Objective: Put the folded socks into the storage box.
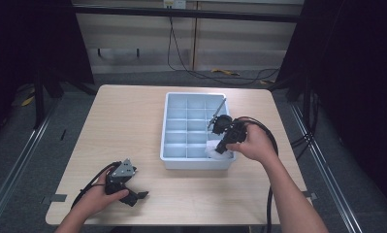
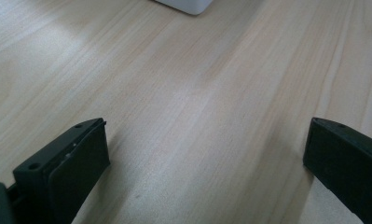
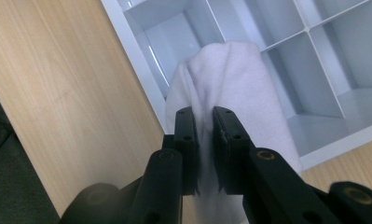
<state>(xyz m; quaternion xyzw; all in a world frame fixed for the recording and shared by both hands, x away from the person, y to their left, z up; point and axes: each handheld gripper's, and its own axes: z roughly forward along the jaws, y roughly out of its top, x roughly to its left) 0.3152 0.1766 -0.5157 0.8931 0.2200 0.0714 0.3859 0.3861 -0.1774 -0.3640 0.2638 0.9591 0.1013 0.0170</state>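
A pale blue divided tray (image 1: 171, 124) sits on the wooden table, right of centre. My right gripper (image 1: 221, 145) hangs over its near right corner, shut on a white cloth (image 1: 212, 149). In the right gripper view the cloth (image 3: 230, 79) is pinched between the black fingers (image 3: 186, 140) and droops over the tray's corner compartment (image 3: 174, 39). My left gripper (image 1: 141, 195) rests near the table's front left, held by a hand. Its jaws stand wide apart in the left gripper view, with bare wood between the fingers (image 2: 76, 158).
The tray's other compartments (image 1: 188, 116) look bare. A thin grey rod (image 1: 219, 110) leans at the tray's far right corner. Black cables (image 1: 264, 131) trail from the right gripper. The tray's white corner (image 2: 188, 5) shows at the top of the left gripper view.
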